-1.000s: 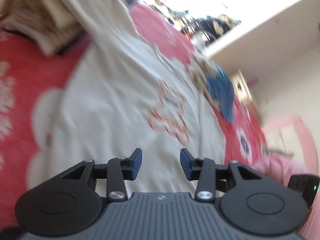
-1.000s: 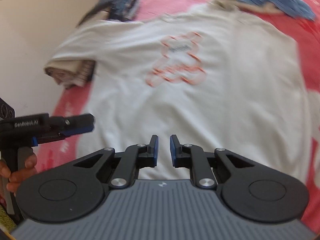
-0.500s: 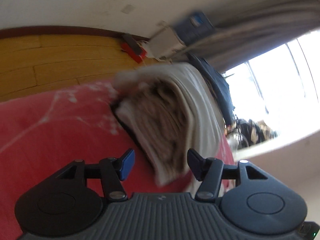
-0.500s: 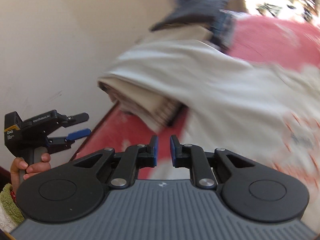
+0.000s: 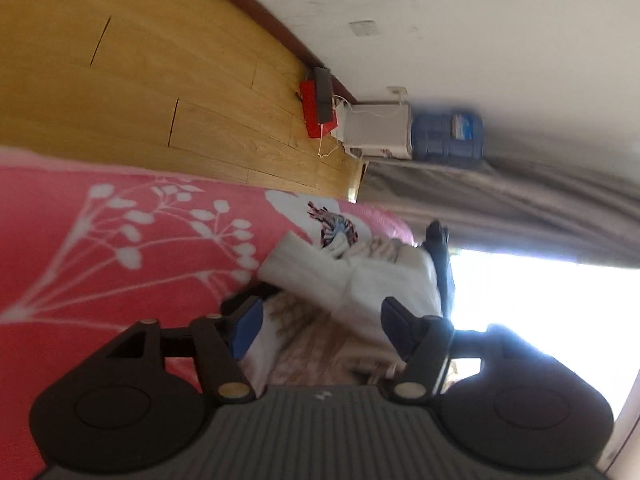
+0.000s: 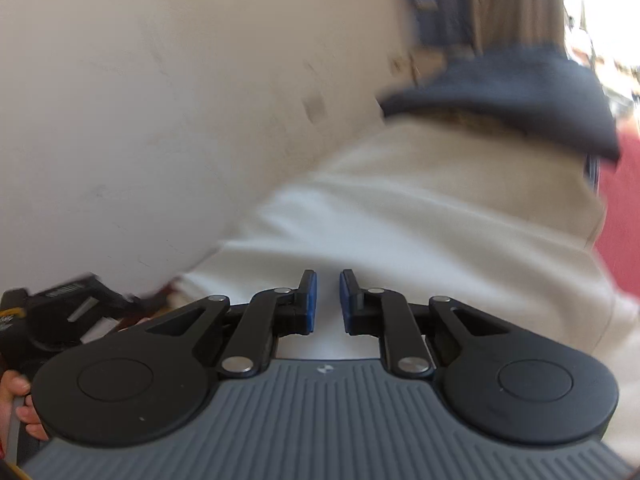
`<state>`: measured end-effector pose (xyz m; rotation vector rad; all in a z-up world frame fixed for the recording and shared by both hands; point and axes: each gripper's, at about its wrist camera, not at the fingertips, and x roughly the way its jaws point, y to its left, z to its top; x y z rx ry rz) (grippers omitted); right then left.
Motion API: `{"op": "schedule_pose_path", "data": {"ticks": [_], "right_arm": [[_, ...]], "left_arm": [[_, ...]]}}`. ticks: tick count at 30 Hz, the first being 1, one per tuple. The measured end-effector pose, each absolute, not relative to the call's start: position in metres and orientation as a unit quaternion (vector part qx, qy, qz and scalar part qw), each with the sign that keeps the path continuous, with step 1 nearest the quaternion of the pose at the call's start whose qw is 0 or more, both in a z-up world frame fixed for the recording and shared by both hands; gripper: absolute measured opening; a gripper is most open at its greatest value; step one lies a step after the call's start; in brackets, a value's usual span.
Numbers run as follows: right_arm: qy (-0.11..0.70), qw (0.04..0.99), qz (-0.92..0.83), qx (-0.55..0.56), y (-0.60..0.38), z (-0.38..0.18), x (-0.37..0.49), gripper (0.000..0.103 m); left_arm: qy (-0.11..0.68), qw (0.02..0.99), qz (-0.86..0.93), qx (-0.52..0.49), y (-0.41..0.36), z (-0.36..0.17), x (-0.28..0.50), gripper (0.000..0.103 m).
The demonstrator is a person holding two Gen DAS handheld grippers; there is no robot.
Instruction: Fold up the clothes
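A stack of folded clothes [image 5: 340,280], white over brown-patterned cloth, lies on the red flowered bedspread [image 5: 100,240]. My left gripper [image 5: 322,326] is rolled sideways and its jaws are opening, one on each side of the stack's near end; the pads do not press on it. In the right wrist view a white garment [image 6: 400,220] fills the middle, with a dark navy garment [image 6: 500,92] lying on its far end. My right gripper [image 6: 328,300] hovers over the white cloth, its jaws closing to a narrow gap with nothing between them. The left gripper [image 6: 120,304] shows blurred at lower left.
Beyond the bed's edge is wooden floor [image 5: 140,60] with a red bag [image 5: 316,108] and a white water dispenser [image 5: 376,128] carrying a blue bottle [image 5: 448,132]. A grey curtain [image 5: 500,200] and a bright window are on the right. A pale wall [image 6: 160,100] stands close behind the stack.
Both grippers swung away from the spread white T-shirt to the folded stack by the wall. The left gripper rolled sideways and its jaws widened around the stack. The right jaws stayed narrow.
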<state>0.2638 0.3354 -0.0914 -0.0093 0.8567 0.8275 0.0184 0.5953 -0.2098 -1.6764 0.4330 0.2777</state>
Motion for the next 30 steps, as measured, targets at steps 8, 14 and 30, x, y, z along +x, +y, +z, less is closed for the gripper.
{"op": "schedule_pose_path", "data": {"ticks": [8,14,30], "right_arm": [[0.383,0.833,0.399,-0.027,0.331,-0.095,0.256,0.010],[0.378,0.837,0.394,-0.030,0.332,-0.096,0.252,0.010],[0.433,0.808,0.372,0.147,0.277,-0.079,0.273,0.013]], "left_arm": [[0.182,0.584,0.121,-0.782,0.605,-0.245,0.054,0.066],[0.193,0.599,0.119,-0.768,0.607,-0.243,0.074,0.033],[0.161,0.868,0.005,-0.469,0.513,0.004,0.083,0.006]]}}
